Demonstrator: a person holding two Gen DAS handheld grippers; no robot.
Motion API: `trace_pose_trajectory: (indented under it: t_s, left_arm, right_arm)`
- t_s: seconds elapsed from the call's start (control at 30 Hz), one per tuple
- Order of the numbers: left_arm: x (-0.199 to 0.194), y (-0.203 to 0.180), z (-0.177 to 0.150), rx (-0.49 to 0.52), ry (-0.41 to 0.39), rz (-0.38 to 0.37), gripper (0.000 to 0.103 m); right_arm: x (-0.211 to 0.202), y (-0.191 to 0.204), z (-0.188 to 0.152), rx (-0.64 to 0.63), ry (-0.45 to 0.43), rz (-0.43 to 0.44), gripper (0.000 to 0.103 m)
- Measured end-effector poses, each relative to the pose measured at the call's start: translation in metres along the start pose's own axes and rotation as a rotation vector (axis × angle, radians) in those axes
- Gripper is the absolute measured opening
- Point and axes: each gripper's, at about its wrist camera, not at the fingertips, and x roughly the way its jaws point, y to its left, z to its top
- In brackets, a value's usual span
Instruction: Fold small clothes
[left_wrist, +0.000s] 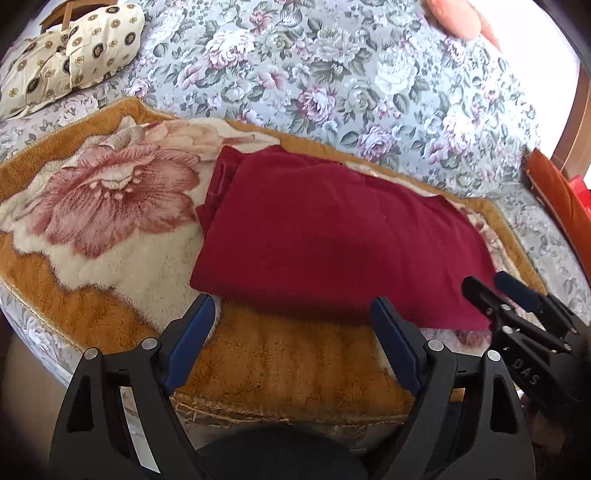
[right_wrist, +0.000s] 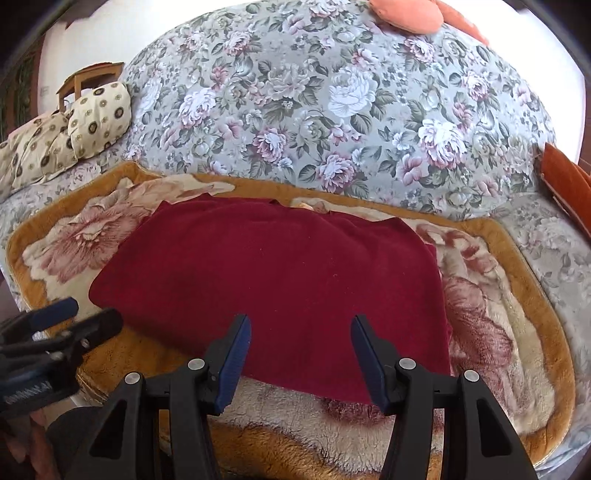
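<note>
Far left: 2 patterned cushions (left_wrist: 70, 55) on flowered sofa (left_wrist: 332, 74). Left gripper (left_wrist: 293, 306), jaws released, nothing between them, above near edge of plush rose-print blanket (left_wrist: 110, 206). Centre: dark red garment (right_wrist: 280, 273), folded flat on blanket. Right gripper (right_wrist: 301, 325), jaws released, empty, over garment's near edge. Far right: orange cushion (right_wrist: 569, 181).

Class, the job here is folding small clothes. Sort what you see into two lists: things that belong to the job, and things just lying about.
Belongs to the job:
red garment
left tool
right tool
plush blanket it lies on

Just lying about:
patterned pillows
orange cushion
floral bedspread
</note>
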Motion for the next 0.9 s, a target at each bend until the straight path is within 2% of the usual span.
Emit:
trace_pose_trajectory:
  t_s: [0.5, 0.9]
  left_arm:
    - [0.0013, -0.001, -0.0009, -0.007, 0.005, -0.005, 0.086]
    - [0.0047, -0.0009, -0.0007, -0.005, 0.017, -0.003, 0.086]
  right_arm:
    - [-0.0049, -0.0038, -0.0011, 0.03, -0.032, -0.027, 0.054]
    - [-0.0027, -0.0094, -0.0023, 0.057, -0.023, -0.021, 0.054]
